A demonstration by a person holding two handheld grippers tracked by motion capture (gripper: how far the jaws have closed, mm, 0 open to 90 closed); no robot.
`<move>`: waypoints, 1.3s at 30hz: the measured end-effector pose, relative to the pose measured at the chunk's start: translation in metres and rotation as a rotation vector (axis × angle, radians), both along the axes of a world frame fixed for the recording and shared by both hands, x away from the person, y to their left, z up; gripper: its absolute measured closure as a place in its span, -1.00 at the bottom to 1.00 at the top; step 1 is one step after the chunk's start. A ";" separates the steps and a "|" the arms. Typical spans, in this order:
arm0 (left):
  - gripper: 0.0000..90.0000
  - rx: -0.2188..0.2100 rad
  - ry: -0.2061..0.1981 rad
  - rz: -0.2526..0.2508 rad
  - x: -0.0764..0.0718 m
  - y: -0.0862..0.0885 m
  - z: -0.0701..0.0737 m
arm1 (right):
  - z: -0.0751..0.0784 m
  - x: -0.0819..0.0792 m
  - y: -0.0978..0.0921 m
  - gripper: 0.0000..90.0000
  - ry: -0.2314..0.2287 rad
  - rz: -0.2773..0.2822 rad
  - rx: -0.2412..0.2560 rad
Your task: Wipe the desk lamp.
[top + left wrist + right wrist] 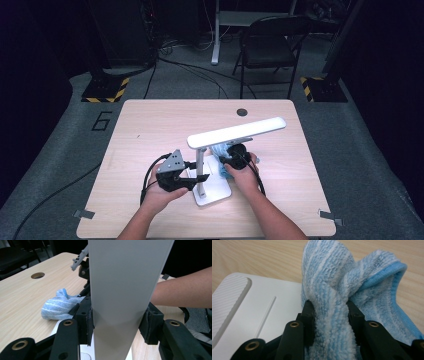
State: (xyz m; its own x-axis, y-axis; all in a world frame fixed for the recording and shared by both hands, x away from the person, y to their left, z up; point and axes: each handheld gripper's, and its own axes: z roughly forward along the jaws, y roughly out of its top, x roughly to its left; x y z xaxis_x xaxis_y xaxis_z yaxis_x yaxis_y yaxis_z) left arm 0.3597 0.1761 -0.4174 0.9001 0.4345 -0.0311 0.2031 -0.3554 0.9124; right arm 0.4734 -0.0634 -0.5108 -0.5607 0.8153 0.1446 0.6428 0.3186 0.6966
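A white desk lamp stands near the table's front middle, with a flat base [215, 189], an upright post [200, 165] and a long head [237, 132]. My left gripper [196, 172] is shut on the post [120, 300], one pad on each side. My right gripper [226, 161] is shut on a blue and white striped cloth [332, 302], which lies bunched over the far edge of the lamp base [262, 312] and onto the table. The cloth [60, 305] sits beyond the post in the left gripper view, and part of it [220, 152] lies under the lamp head.
The wooden table [150, 125] has a round cable hole [242, 112] near its far edge. A black chair [270, 47] and stand feet with yellow-black stripes [105, 90] are on the floor behind it. Cables trail from both grippers toward the front edge.
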 end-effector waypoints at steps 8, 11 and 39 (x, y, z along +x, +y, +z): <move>0.17 0.003 -0.013 -0.002 0.001 0.001 0.000 | -0.001 0.014 0.008 0.43 -0.015 -0.009 -0.007; 0.17 -0.002 -0.016 -0.002 0.001 0.001 -0.001 | -0.002 0.016 0.008 0.42 -0.015 -0.020 0.015; 0.17 -0.003 -0.010 0.030 -0.002 -0.002 -0.001 | -0.004 -0.041 -0.021 0.50 -0.026 0.075 0.025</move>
